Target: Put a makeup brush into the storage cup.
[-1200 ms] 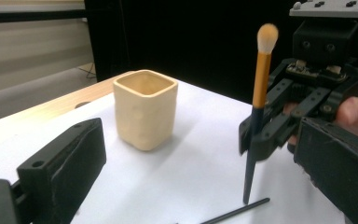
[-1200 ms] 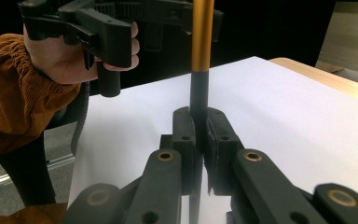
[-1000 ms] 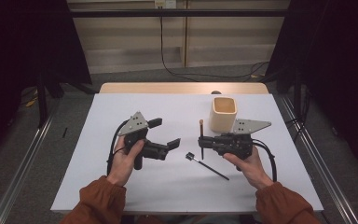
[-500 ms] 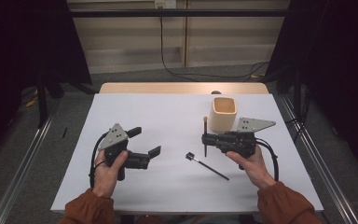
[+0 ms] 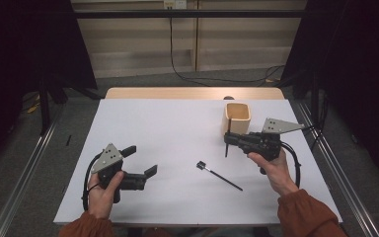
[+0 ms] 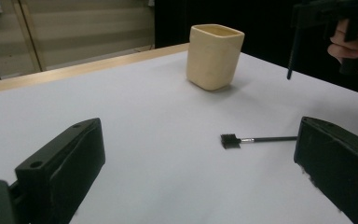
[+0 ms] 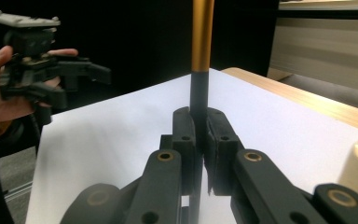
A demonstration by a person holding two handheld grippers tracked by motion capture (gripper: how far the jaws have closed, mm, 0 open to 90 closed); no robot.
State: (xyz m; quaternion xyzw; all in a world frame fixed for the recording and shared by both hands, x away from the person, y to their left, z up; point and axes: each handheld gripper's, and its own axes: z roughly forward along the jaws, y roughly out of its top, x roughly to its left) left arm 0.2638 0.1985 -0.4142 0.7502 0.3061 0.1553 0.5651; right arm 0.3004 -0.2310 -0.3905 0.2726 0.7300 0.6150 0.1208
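Observation:
A cream square cup [image 5: 237,117] stands at the table's back right. Just in front of its left side, my right gripper [image 5: 229,139] is shut on a thin black brush [image 5: 226,151] held upright above the table. In the right gripper view the jaws [image 7: 199,135] clamp its black and gold handle [image 7: 201,42]. A second small black brush [image 5: 220,177] lies flat on the white table [image 5: 168,123], its head to the left. My left gripper [image 5: 140,160] hovers at the front left, open and holding nothing. Between its wide jaws [image 6: 198,163] I see the lying brush [image 6: 256,139] and the cup [image 6: 214,56].
The table's far edge is a wooden strip [image 5: 192,93]. Metal rails [image 5: 24,177] run along the floor on both sides. A cable [image 5: 182,74] crosses the floor behind the table. My right gripper [image 6: 331,14] shows far off in the left gripper view.
My left gripper has drawn back to the left and toward the person, still open. My right gripper has carried the upright brush a little farther back, closer to the cup.

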